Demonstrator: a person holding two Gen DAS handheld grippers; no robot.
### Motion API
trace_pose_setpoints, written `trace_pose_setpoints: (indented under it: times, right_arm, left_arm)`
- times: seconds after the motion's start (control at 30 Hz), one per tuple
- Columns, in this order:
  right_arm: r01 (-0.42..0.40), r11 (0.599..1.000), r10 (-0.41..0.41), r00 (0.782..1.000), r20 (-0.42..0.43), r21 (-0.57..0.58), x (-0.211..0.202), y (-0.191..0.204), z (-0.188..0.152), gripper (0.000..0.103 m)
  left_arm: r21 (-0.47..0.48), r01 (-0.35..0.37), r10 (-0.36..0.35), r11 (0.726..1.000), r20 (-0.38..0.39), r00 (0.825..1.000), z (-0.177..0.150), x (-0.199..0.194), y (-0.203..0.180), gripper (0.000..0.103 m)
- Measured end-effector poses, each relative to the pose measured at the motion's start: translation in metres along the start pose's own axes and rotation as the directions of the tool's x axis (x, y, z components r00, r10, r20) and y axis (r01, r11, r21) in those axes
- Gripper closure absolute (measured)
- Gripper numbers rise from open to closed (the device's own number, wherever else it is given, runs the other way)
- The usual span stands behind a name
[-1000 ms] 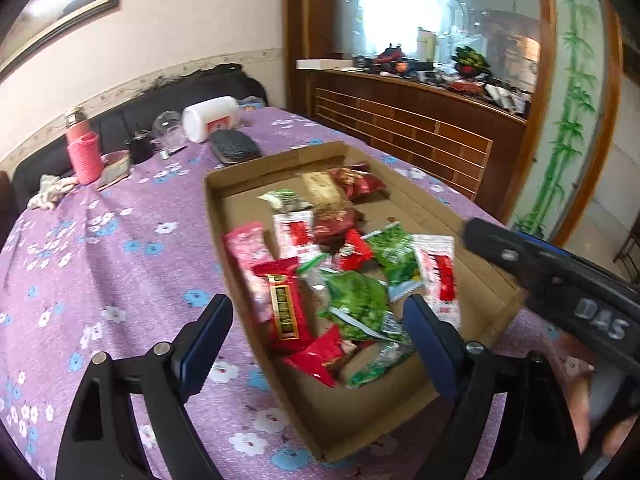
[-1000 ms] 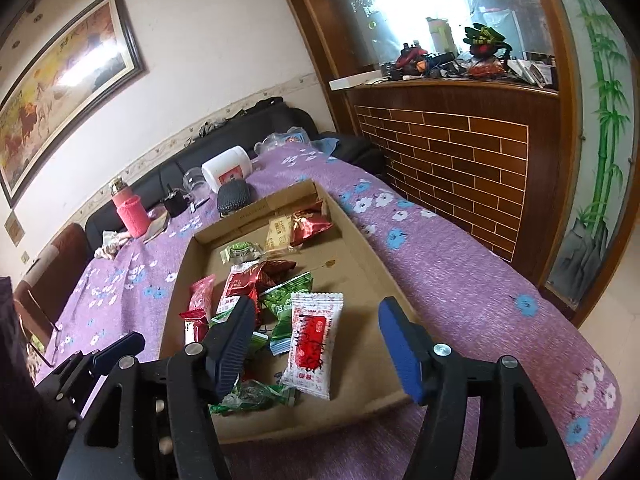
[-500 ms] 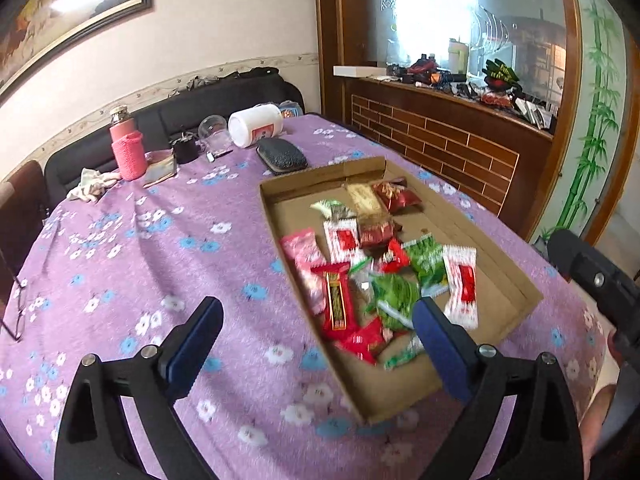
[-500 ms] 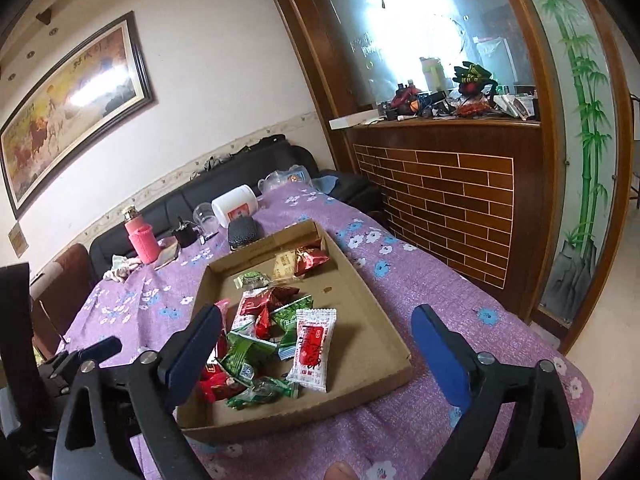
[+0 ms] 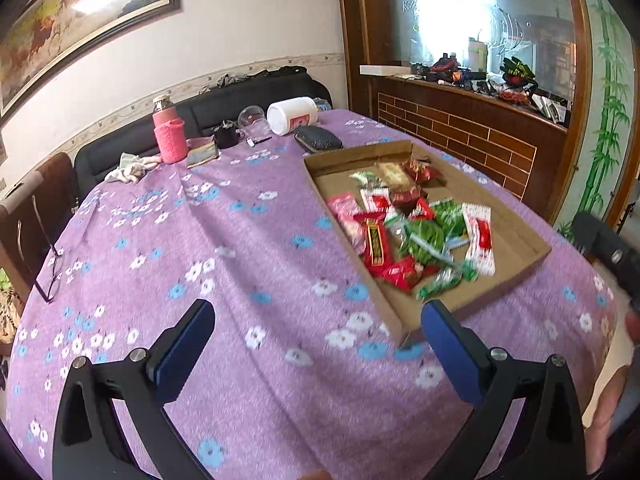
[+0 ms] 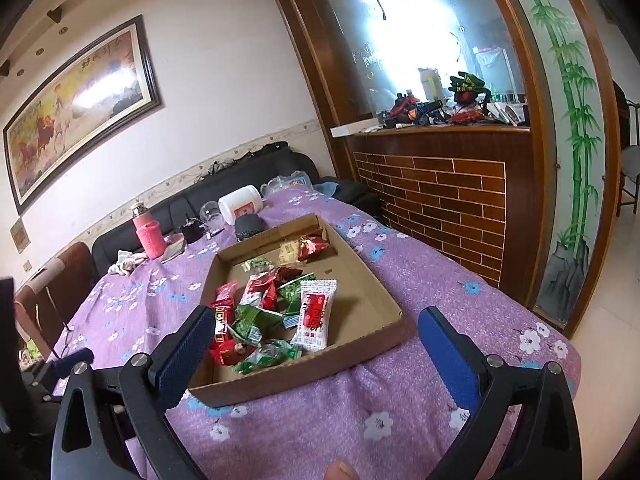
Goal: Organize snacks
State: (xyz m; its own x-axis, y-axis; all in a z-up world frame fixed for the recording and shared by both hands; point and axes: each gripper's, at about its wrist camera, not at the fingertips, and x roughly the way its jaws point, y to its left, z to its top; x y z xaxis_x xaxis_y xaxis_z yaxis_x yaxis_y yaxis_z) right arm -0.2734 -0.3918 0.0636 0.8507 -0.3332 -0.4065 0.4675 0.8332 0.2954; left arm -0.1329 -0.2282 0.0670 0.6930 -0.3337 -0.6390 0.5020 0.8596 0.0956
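- My left gripper (image 5: 318, 346) and right gripper (image 6: 314, 350) both hang above the purple surface (image 5: 224, 240), fingers spreading wider, nothing between them.
- The snacks (image 6: 276, 308) lie heaped in the cardboard tray (image 6: 372, 292).
- Sorting looks barely begun; next I'd pick one wrapper, probably the white-and-red packet (image 6: 314, 314).

table (image 5: 248, 248) w/ purple floral cloth | on it: cardboard tray (image 5: 516, 240) nr right edge | far end: pink bottle (image 5: 170, 136), white jar (image 5: 292, 115) on side, black pouch (image 5: 319, 139) | left edge: glasses (image 5: 52, 268)
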Motion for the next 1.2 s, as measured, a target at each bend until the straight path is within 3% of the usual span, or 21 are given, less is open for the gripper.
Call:
trace_pose_setpoints:
  times: [0.13,0.27,0.57,1.2]
  right_arm:
    - [-0.016,1.000,0.015,1.000,0.022,0.008,-0.016,0.000,-0.003,0.001]
    - [-0.031,0.999,0.030,0.999,0.025,0.023,-0.028,0.000,-0.015,0.001]
    - [-0.009,1.000,0.009,1.000,0.003,0.015,-0.026,0.006,-0.034,0.001]
    - [0.018,0.999,-0.017,1.000,-0.011,0.034,-0.024,0.008,-0.035,0.001]
  left_arm:
    - [-0.031,0.032,-0.033,0.999,-0.006,0.999,-0.013,-0.007,0.003,0.000]
    - [0.018,-0.096,0.095,0.995,0.032,0.995,-0.026,-0.017,-0.005,0.000]
    - [0.102,-0.174,0.165,0.979,0.089,0.982,-0.027,-0.007,-0.020,0.000]
    - [0.053,-0.147,0.145,0.988,0.038,0.989,-0.028,0.000,-0.006,0.000]
